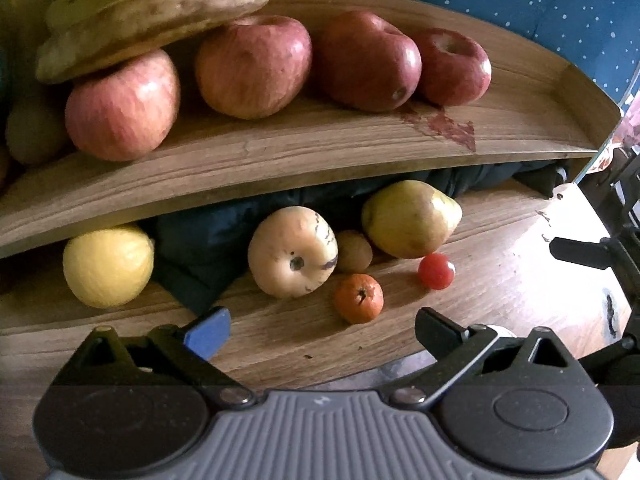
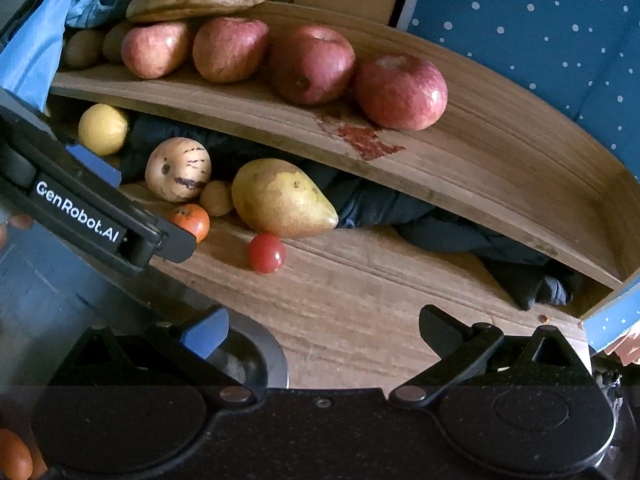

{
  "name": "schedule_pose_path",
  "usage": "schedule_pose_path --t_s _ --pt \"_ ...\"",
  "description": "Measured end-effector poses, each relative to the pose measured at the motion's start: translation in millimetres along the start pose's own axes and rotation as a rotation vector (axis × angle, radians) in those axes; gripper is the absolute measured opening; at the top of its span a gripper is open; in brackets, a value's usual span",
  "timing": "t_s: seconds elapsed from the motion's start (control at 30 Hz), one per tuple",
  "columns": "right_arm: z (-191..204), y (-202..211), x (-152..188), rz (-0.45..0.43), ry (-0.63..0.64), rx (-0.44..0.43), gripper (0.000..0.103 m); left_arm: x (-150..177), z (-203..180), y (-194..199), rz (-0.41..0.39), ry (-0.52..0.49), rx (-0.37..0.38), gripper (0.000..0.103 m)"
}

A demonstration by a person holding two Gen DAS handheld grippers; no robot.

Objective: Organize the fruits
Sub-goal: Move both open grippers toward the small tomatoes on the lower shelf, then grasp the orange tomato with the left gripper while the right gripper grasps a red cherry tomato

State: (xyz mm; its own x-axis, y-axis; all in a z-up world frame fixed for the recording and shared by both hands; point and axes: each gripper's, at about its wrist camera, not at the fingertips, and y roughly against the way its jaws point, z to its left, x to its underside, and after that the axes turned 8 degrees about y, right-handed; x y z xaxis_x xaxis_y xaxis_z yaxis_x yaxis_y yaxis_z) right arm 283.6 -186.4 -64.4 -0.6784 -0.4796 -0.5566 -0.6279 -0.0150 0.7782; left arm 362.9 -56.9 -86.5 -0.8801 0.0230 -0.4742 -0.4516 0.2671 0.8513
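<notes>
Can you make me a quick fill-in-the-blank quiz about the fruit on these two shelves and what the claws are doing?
1. The bananas rest on top of the ____ on the upper shelf.
2. The number of apples in a row on that shelf is ____.
3. The smallest red fruit on the lower shelf is a cherry ____.
4. Both the left claw and right claw are ____ and hold nothing.

Answers: apples; four; tomato; open

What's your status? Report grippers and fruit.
Left gripper open, empty. Right gripper open, empty. Small orange nearest left, untouched. Dark cloth behind fruit.
</notes>
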Motion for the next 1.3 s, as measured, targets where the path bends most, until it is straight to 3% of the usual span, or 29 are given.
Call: schedule_pose_path --t_s 0.53,0.9,1.1,1.3 --pt "2 -14 -15 -0.022 -0.001 -0.047 0.08 -3 2 -4 0.033 0.025 0.049 0.072" --pt "8 -24 -20 -0.02 0.011 -0.072 0.052 -6 -6 -8 0.027 0.023 0.072 0.055" --pt "9 -26 -23 -0.028 0.01 -0.1 0.047 -8 -9 -10 0.025 0.033 0.058 0.052" --pt "13 -26 -28 -0.036 0.014 -0.111 0.041 -10 -12 -13 0.027 0.039 0.055 0.04"
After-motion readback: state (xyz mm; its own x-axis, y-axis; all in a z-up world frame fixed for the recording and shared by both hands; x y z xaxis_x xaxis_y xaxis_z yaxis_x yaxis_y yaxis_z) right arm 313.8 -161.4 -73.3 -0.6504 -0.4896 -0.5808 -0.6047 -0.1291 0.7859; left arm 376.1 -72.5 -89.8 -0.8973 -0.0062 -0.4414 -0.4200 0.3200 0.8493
